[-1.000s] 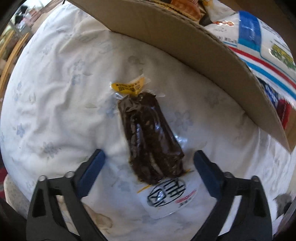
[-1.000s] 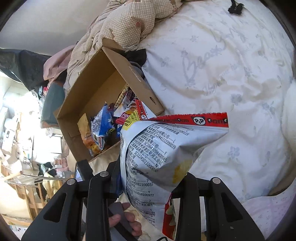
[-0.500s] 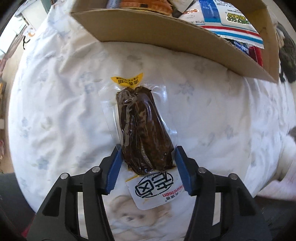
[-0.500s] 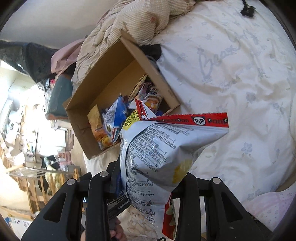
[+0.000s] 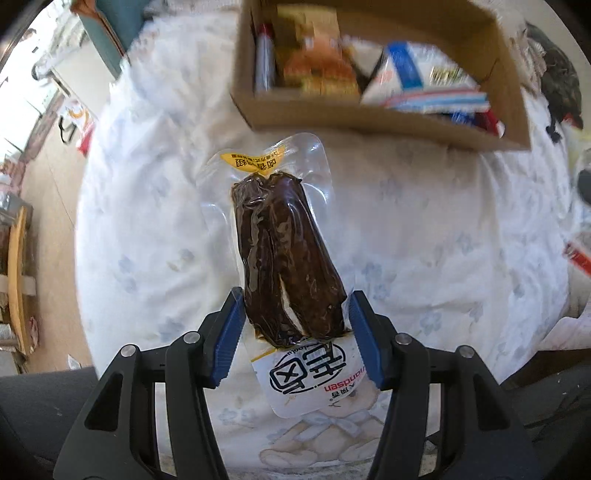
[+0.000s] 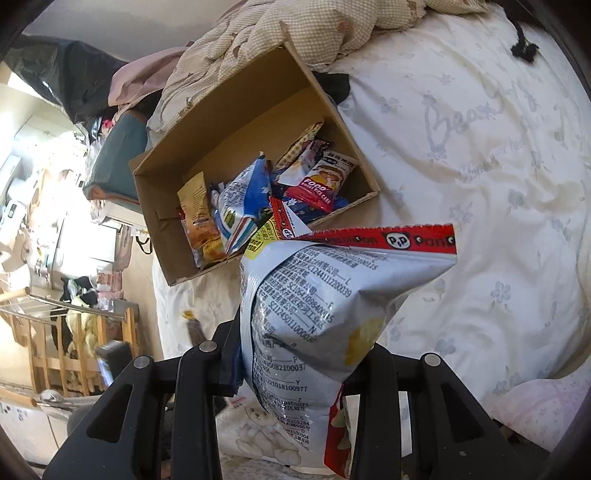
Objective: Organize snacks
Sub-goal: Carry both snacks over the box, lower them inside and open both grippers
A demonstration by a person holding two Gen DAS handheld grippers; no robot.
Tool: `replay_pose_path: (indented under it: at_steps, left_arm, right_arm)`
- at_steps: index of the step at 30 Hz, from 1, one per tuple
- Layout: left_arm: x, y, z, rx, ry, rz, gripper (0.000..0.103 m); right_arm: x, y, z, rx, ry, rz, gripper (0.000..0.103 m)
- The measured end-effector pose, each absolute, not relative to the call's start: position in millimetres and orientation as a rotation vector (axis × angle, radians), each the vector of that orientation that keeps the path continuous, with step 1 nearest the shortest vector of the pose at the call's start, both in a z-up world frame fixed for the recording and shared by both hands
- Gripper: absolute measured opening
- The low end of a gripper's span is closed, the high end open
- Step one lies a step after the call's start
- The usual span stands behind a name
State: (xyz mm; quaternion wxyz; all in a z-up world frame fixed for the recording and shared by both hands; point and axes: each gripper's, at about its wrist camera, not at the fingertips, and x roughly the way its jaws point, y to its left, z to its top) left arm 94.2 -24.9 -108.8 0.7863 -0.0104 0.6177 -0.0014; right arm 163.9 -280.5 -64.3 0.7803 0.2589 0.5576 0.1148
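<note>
My left gripper is shut on a clear vacuum pack of dark brown meat with a yellow label and holds it up above the white bedsheet. My right gripper is shut on a puffy grey chip bag with a red top strip and holds it in the air. An open cardboard box with several snack packs lies beyond the meat pack. The box also shows in the right wrist view, beyond and left of the chip bag.
A beige quilt is bunched behind the box. A dark cloth lies right of the box. The bed's left edge drops to the floor, with wooden furniture below. A small black item lies on the sheet.
My left gripper closed on the meat pack and lifted it off the sheet, so the box now shows from above. My right gripper kept the chip bag and rose a little.
</note>
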Motion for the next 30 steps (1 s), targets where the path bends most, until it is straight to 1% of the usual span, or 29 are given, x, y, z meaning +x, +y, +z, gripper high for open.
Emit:
replay_pose_path:
  at_steps: [4,8,14,22,30]
  left_arm:
    - [84.8,-30.0,-77.5,0.043,1.235,-0.046,0.053]
    - [77.5,-26.3,-38.9,0.041,1.143,-0.057,0.053]
    - [102.2,-12.0,6.6,-0.002,1.039,-0.052,0.053]
    - [168.7,-7.1,26.1,0.028,0.974,-0.052,0.053]
    - [214.6,-30.9,13.6,0.048,0.99,-0.094,0.053]
  right_arm:
    - [159.5,-275.4,-54.2,0.544,1.167,0.269,0.037]
    - [158.9,-274.6,-42.9,0.527,1.117,0.276,0.037]
    - [166.4,-282.3,-29.0,0.553,1.048,0.288,0.037]
    - [197.0,-304.6,-9.4,0.584,0.943,0.25,0.037]
    - [243.0,-294.8,-43.4,0.636,1.038,0.256,0.037]
